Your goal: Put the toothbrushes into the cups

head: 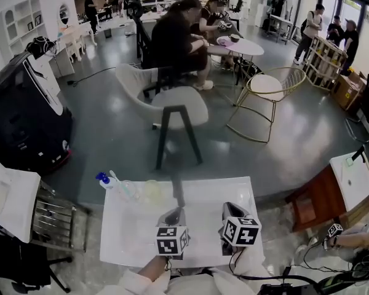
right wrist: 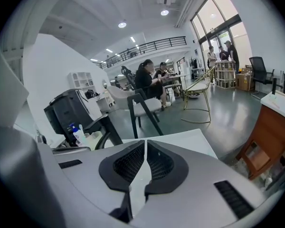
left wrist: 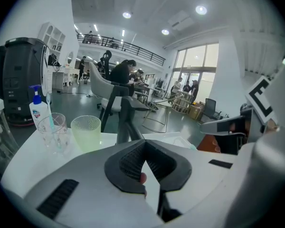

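**Left gripper** (left wrist: 144, 151): sits bottom centre in the head view, over the near edge of the white table (head: 141, 238). Its jaws are together at the tips with nothing between them.

**Right gripper** (right wrist: 146, 151): sits just right of the left one, over the same near edge. The jaws are drawn in to a thin slit with bare table showing through, and they carry nothing.

**Clear cup** (left wrist: 54, 129): stands upright at the table's upper left corner in the head view. One pale blue toothbrush (left wrist: 50, 123) stands in it, leaning on the rim.

**Green cup** (left wrist: 86, 133): stands upright just right of the clear cup. Whether the two touch cannot be told. It appears empty.

**Blue-topped bottle** (left wrist: 37, 110): stands left of the clear cup, near the table's left edge.

**Pale translucent object** (left wrist: 187, 142): lies flat on the table at mid right of the left gripper view. It may be a second toothbrush, but it is too blurred to confirm.

**Handling note (judgement):** one brush appears placed and the green cup awaits its own.
- Part the jaws before the descent.
- Take the brush across its handle near the middle, so that it lifts level.
- Tip it upright over the green cup and lower it handle-first down the centre, clear of the rim.
- The cup looks light and may tip if nudged.
- Approach from the right to keep clear of the clear cup and bottle.
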`<state>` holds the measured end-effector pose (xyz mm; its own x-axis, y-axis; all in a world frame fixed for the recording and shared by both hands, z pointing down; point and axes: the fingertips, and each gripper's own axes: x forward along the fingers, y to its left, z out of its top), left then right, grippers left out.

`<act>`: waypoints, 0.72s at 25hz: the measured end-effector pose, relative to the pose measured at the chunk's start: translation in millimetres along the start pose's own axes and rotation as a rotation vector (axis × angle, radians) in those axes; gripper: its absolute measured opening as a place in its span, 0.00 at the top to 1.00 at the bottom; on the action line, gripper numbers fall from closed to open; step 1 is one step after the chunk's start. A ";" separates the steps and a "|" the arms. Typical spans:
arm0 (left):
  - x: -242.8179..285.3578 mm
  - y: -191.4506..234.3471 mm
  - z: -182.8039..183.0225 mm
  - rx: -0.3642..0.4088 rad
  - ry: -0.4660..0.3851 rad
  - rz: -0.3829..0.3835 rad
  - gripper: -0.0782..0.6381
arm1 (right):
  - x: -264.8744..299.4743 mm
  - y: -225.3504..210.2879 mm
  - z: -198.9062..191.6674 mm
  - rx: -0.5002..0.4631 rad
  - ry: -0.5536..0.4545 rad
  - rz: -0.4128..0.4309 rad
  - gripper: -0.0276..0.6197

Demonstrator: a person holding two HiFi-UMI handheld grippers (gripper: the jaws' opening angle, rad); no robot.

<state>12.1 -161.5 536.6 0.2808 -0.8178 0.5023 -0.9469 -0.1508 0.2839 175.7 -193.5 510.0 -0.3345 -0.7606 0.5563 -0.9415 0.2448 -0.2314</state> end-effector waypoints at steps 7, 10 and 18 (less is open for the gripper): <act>15.0 -25.4 -9.3 0.019 0.037 -0.070 0.90 | -11.5 -27.9 -8.5 0.038 0.006 -0.063 0.91; 22.7 -42.2 -13.7 0.037 0.059 -0.110 0.90 | -20.9 -44.7 -12.6 0.063 0.004 -0.102 0.91; 48.1 -89.2 -29.1 0.084 0.117 -0.208 0.90 | -48.3 -98.8 -30.0 0.137 0.005 -0.208 0.91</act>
<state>114.7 -171.2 559.2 0.4829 -0.6950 0.5326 -0.8750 -0.3588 0.3252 283.6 -162.9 529.9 -0.1351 -0.7829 0.6073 -0.9760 -0.0004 -0.2176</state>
